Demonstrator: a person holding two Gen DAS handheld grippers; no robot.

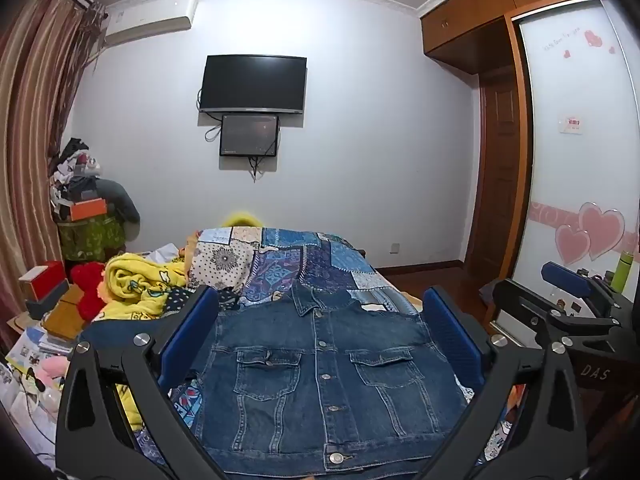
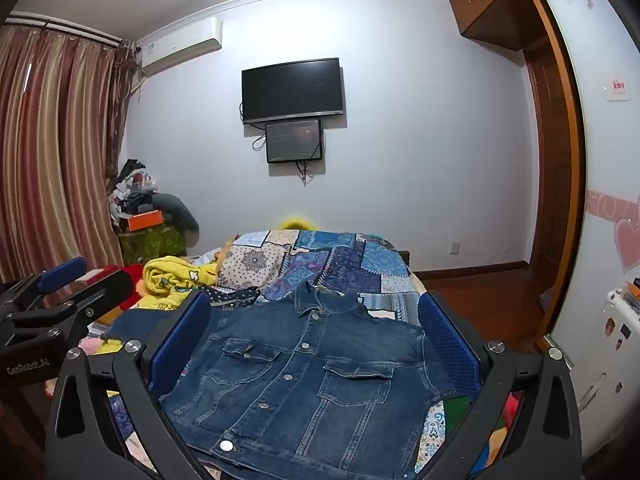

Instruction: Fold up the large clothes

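Note:
A dark blue denim jacket (image 1: 320, 372) lies flat and buttoned on the bed, front up, collar toward the far wall; it also shows in the right wrist view (image 2: 308, 376). Its sleeves are not visible. My left gripper (image 1: 320, 320) is open and empty, held above the jacket's near half. My right gripper (image 2: 316, 320) is open and empty above the jacket too. The right gripper shows at the right edge of the left wrist view (image 1: 576, 292), the left gripper at the left edge of the right wrist view (image 2: 56, 280).
A blue patchwork quilt (image 1: 304, 264) covers the bed. A yellow blanket (image 1: 140, 280) and red plush (image 1: 90, 280) lie at the left. Boxes and clutter (image 1: 48, 308) crowd the left floor. A wardrobe (image 1: 576, 152) stands at the right, wooden floor (image 1: 436, 280) beside the bed.

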